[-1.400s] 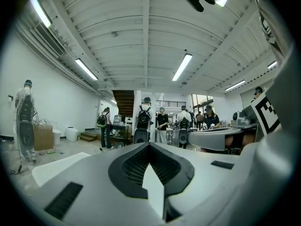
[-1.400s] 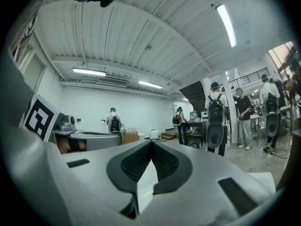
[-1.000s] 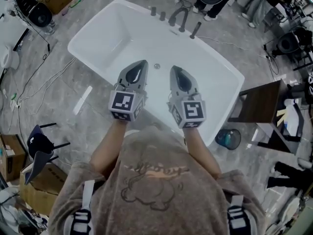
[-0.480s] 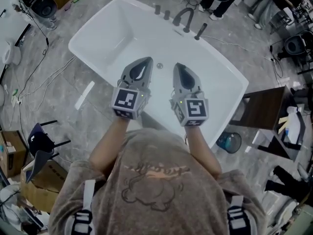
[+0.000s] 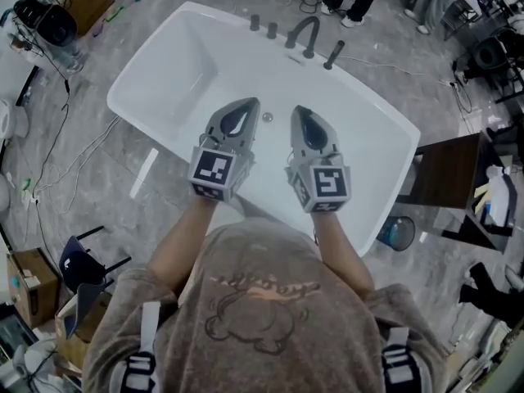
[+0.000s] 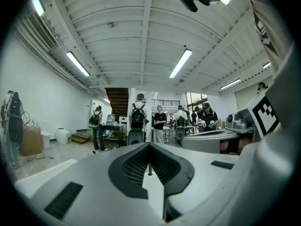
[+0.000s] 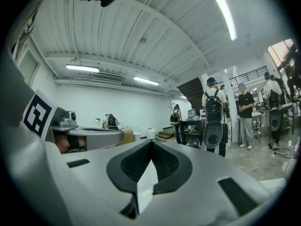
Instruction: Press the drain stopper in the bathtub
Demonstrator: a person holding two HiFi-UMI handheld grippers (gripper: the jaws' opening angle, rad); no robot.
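Edged forward, left claw [image 5: 250, 103], right claw [image 5: 298, 111], each pressed together, round silvery drain stopper [image 5: 267, 117] between them

Dark side table [image 5: 438, 174] on the floor [image 5: 106, 219] at right, teal bucket [image 5: 399, 232] just beside it. Cardboard box [image 5: 29, 281] and dark chair [image 5: 78, 256] lower left. Person with backpack [image 6: 138, 121] stands further back.

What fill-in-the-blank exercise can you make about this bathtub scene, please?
The bathtub is ____ in colour.
In the head view, the drain stopper shows ____ the left gripper and the right gripper.
The fingers of both grippers are ____, with nothing in them.
Missing words: white; between; closed.
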